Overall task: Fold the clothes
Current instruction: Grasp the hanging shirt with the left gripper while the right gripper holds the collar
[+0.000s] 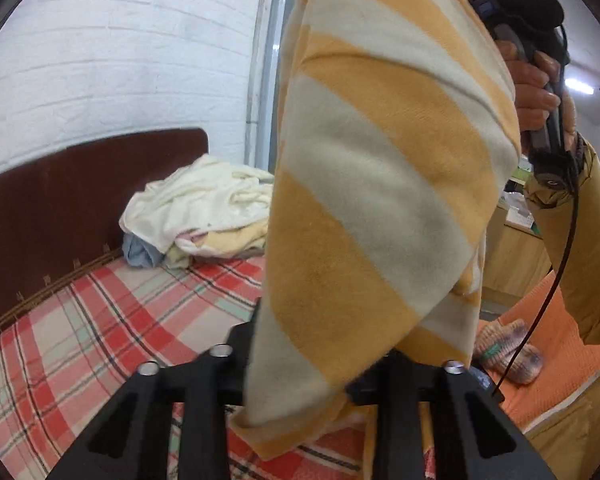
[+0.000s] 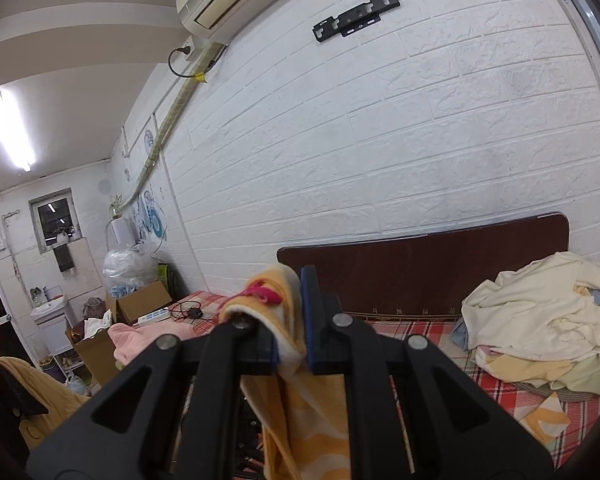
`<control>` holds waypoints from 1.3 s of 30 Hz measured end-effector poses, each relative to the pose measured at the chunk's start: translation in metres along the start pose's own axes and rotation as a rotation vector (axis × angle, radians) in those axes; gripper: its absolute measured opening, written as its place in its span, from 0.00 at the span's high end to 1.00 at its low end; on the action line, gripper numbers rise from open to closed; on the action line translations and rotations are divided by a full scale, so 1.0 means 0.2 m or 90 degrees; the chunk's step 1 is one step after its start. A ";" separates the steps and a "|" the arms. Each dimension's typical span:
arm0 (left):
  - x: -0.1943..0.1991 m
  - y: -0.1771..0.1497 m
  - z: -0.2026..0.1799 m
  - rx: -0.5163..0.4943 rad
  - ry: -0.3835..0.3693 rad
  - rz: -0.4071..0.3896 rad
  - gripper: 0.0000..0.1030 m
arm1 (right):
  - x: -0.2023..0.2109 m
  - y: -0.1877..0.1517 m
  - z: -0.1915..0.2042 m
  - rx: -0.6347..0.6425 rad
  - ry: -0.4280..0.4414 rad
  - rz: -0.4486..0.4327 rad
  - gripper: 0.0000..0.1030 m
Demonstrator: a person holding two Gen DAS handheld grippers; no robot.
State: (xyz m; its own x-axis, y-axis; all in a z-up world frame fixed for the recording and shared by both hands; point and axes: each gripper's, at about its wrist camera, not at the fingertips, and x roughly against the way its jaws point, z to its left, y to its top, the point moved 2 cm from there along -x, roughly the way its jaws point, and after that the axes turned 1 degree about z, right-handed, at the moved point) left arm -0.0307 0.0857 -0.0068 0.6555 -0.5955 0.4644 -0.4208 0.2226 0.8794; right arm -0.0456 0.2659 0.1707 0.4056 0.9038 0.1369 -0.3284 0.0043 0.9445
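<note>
1. My right hand-held gripper (image 2: 290, 320) is pinching a corner of the yellow striped towel (image 1: 380, 184), holding it up above the plaid bed (image 1: 100, 320).
2. My left hand-held gripper (image 1: 300, 380) is clamping the towel's lower edge at 6 o'clock.
3. A laundry pile (image 2: 540, 320) is lying by the headboard (image 2: 420, 272) at 3 o'clock.

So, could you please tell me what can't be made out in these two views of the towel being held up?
- Left gripper: in the left wrist view the striped towel drapes over its fingertips, so its grip is unclear.
- Towel's lower part: in the right wrist view it is hidden behind the right gripper.
- Laundry pile: cut off by the right edge there.
- Floor items: blurred, unidentifiable.
</note>
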 end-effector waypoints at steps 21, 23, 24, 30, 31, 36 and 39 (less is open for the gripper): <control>1.49 0.42 -0.03 -0.007 0.178 -0.162 0.93 | -0.13 0.20 0.33 0.086 0.049 -0.025 0.89; 1.50 0.38 0.03 0.021 0.213 -0.128 0.93 | -0.23 0.16 0.29 0.072 0.054 0.002 0.89; 1.46 0.33 0.09 0.044 0.229 -0.102 0.93 | -0.28 0.15 0.27 0.065 0.056 0.015 0.89; 1.14 -0.12 0.49 0.208 0.294 0.061 0.93 | -0.86 -0.26 0.03 -0.014 0.048 0.199 0.89; 1.09 -0.19 0.54 0.231 0.297 0.080 0.93 | -0.94 -0.33 0.01 -0.012 0.038 0.221 0.89; 0.98 -0.38 0.64 0.294 0.287 0.114 0.93 | -1.16 -0.61 -0.12 -0.045 0.025 0.299 0.89; 0.99 -0.36 0.70 0.324 0.268 0.104 0.93 | -1.25 -0.69 -0.19 -0.062 0.020 0.327 0.89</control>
State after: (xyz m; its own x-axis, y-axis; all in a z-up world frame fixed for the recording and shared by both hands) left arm 0.0416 -0.1568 0.0076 0.7036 -0.2114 0.6784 -0.7099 -0.1683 0.6839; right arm -0.1341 0.0555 -0.0053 0.1461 0.8118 0.5653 -0.5571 -0.4047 0.7251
